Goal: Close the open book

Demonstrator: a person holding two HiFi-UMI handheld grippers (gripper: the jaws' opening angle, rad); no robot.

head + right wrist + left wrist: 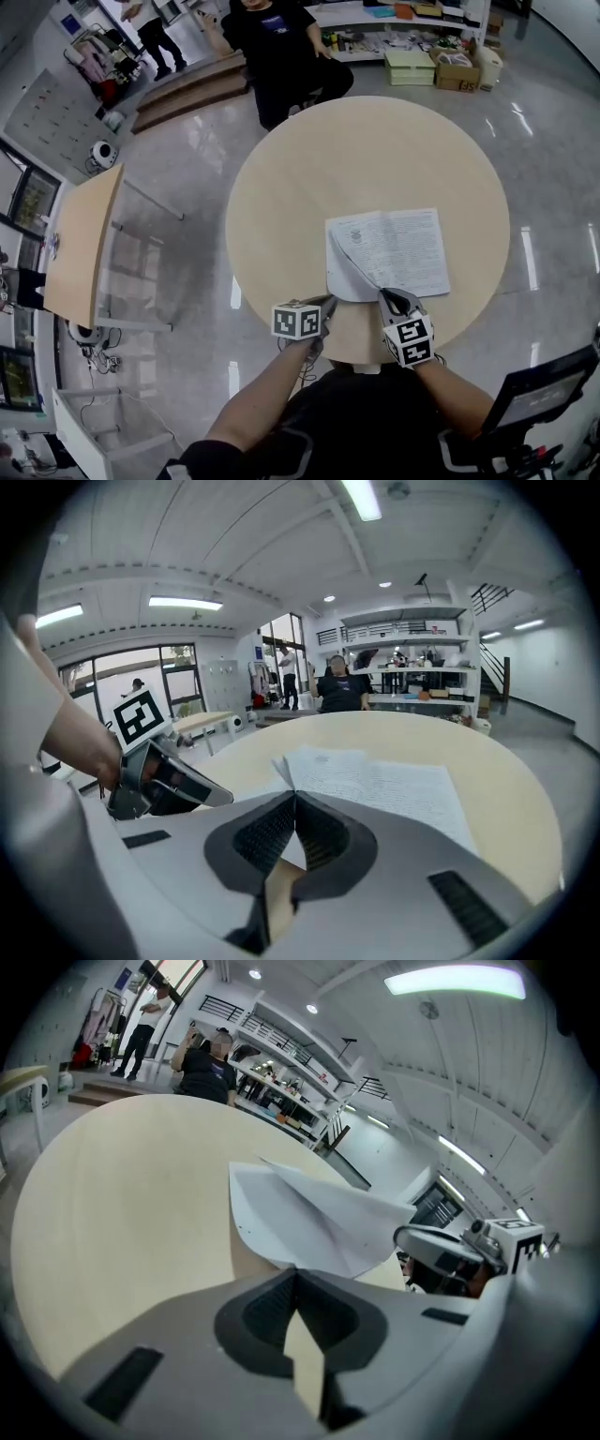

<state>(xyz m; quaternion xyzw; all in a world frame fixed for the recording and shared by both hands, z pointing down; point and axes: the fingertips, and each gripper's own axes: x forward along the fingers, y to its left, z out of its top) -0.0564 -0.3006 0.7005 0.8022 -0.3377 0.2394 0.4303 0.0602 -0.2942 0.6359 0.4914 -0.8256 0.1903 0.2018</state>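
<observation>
An open book (398,248) lies flat on the near right part of the round beige table (309,169). Its left page (349,272) is lifted off the book and curls upward. My right gripper (384,296) is shut on the near lower corner of that page; in the right gripper view the page edge (281,772) rises straight from the closed jaws (293,797). My left gripper (328,302) hovers just left of the page at the table's near edge, shut with nothing in it. In the left gripper view the raised page (309,1218) hangs right ahead of the closed tips (295,1271).
A person in black (281,47) sits beyond the table's far side. A rectangular wooden side table (84,244) stands to the left, with shelves and boxes (457,70) at the back. A dark screen-like object (539,394) is at the lower right.
</observation>
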